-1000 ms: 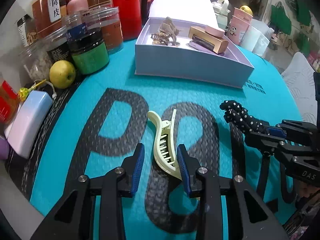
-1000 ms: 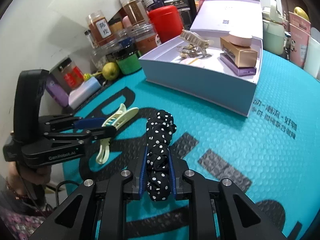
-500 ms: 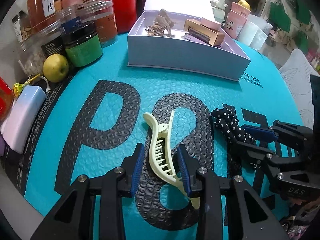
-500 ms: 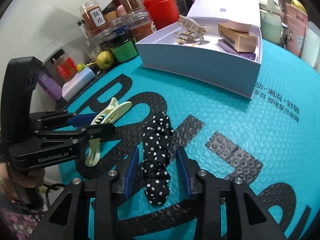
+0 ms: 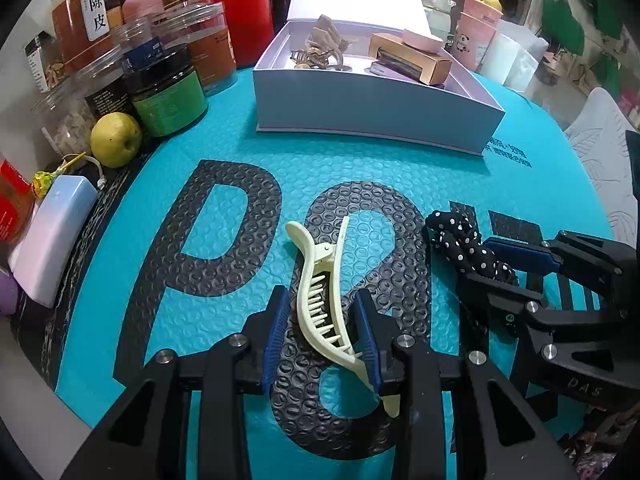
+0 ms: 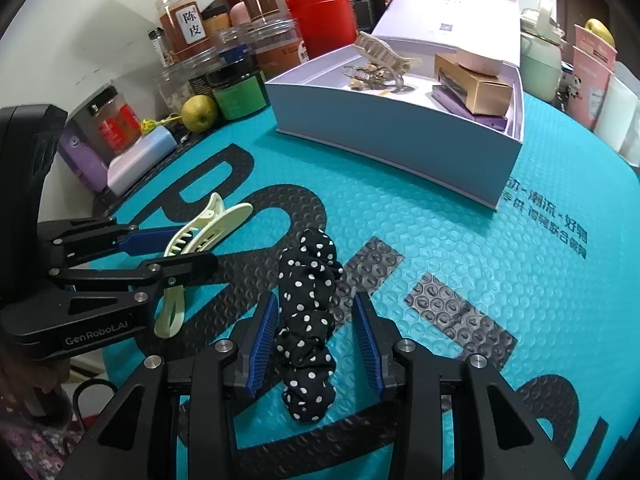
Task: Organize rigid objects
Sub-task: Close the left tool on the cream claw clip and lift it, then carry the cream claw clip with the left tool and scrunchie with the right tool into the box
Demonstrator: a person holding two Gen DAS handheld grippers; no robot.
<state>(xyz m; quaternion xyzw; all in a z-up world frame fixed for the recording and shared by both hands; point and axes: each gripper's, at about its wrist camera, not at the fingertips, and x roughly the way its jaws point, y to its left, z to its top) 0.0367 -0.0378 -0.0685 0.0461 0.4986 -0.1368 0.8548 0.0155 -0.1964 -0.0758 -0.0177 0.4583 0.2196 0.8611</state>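
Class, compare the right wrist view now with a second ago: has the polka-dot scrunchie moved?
Yes. The scrunchie was lifted and pinched in the right gripper; its jaws have just been opening, and it now lies loose between them on the teal mat.

Glossy plastic hair clip (image 5: 320, 296); matt cloth scrunchie (image 6: 308, 320); embossed mat (image 6: 460, 248).

I read "陈皮" on a white label on the amber jar (image 6: 188, 26), "GenRobot.AI" along the left gripper (image 6: 192, 246) body, "DAS" on the right gripper (image 5: 504, 270), and a big black "P" on the teal mat (image 5: 224, 232).
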